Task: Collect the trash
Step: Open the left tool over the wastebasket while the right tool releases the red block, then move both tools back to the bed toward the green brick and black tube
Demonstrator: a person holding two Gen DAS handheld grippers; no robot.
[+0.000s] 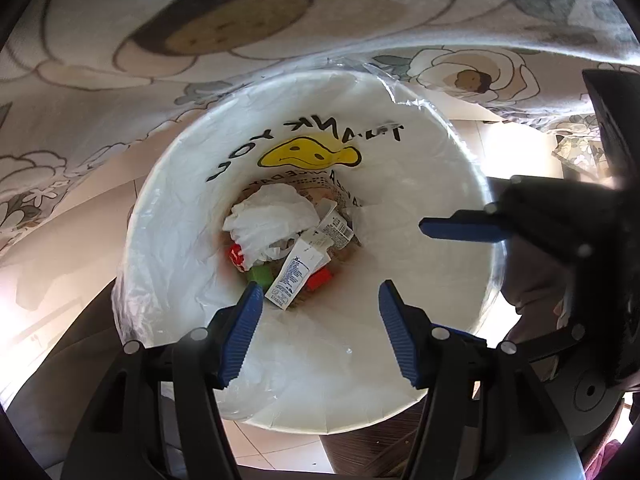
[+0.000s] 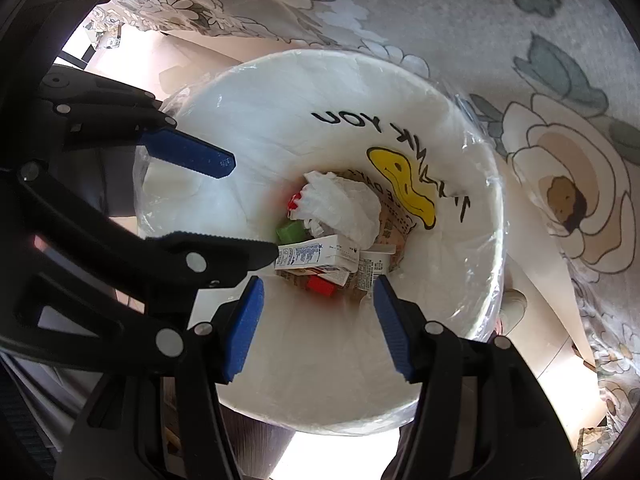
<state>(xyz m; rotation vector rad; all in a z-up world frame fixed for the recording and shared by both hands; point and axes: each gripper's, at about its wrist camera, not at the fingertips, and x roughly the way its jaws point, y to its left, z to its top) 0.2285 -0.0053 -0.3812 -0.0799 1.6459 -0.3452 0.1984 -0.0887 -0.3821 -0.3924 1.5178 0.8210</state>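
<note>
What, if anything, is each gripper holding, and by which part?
Nothing. The left gripper and right gripper both hang open and empty over the bin; the trash lies at its bottom.

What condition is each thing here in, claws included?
Left claw: open, empty, above the bin.
Right claw: open, empty, above the bin.
Bin: uncovered, lined with a bag.
Tissue: crumpled, at the bottom.
Carton: lying flat among the trash.
</note>
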